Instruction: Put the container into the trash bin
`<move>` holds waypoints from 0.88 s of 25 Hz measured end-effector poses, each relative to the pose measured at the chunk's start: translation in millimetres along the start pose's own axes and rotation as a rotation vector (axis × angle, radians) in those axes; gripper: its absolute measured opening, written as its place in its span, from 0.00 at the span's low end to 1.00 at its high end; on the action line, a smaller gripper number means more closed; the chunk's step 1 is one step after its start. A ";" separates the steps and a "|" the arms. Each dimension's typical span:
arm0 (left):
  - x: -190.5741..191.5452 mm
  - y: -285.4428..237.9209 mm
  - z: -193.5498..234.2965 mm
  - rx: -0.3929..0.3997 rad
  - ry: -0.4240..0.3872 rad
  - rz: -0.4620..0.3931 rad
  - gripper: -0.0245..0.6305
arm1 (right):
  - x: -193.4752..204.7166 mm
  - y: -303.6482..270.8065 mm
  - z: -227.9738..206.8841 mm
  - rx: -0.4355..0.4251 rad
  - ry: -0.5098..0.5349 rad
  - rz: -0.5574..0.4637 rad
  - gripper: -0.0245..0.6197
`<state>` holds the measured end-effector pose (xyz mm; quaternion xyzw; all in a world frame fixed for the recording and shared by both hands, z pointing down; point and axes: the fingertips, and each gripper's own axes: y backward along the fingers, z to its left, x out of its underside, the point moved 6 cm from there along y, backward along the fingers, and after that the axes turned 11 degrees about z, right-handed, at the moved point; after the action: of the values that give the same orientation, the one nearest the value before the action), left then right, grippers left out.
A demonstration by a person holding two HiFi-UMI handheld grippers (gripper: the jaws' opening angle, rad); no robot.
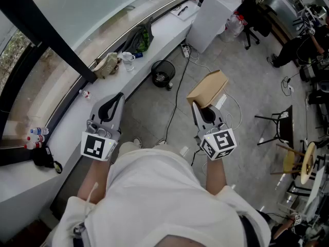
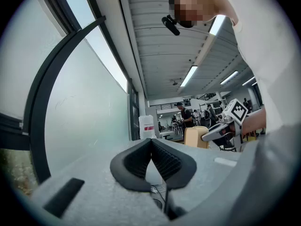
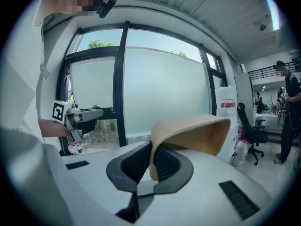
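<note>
A tan paper container [image 1: 208,88] hangs open-mouthed over the grey floor, and my right gripper [image 1: 203,109] is shut on its rim. In the right gripper view the rim is pinched between the black pads [image 3: 165,161] and the container [image 3: 195,131] flares up and to the right. The black round trash bin [image 1: 163,73] stands on the floor against the white ledge, ahead and to the left of the container. My left gripper [image 1: 116,99] is held level over the ledge's edge, its pads [image 2: 164,160] meeting with nothing between them. Each gripper view shows the other gripper to its side.
A white ledge [image 1: 67,122] runs along the window, carrying a glass cup [image 1: 128,60], bags [image 1: 140,39] and small bottles [image 1: 36,138]. Cables [image 1: 177,94] trail over the floor beside a white cabinet [image 1: 216,14]. Chairs and a stool [image 1: 298,161] stand at the right.
</note>
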<state>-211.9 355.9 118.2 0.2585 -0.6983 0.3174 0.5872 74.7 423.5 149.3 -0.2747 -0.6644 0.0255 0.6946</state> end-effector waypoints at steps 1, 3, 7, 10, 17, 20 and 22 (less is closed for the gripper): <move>-0.4 0.0 0.1 -0.002 0.003 0.002 0.06 | -0.7 1.0 -1.2 0.002 -0.001 -0.001 0.06; -1.3 -0.3 -0.1 -0.006 0.006 0.004 0.06 | -1.9 2.7 -4.0 0.005 -0.001 -0.003 0.06; -2.9 -5.6 -3.9 -0.009 0.002 0.001 0.06 | -1.4 4.0 -12.4 0.004 0.000 -0.005 0.06; -4.4 -11.3 -7.7 -0.016 -0.003 0.000 0.06 | 0.5 3.4 -20.2 -0.006 0.000 -0.001 0.06; 9.2 -20.5 -29.5 -0.024 0.007 0.047 0.06 | 14.1 2.7 -38.9 -0.075 -0.005 -0.037 0.06; 21.8 -25.0 -29.8 -0.021 0.046 0.093 0.06 | 20.4 -8.5 -49.1 -0.066 -0.061 -0.025 0.06; 27.3 -33.6 -23.7 -0.020 0.053 0.111 0.06 | 22.2 -17.7 -56.0 -0.074 -0.073 -0.009 0.06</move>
<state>-176.5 351.5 152.3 0.2052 -0.6986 0.3493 0.5897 123.9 397.9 178.7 -0.2960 -0.6908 0.0079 0.6596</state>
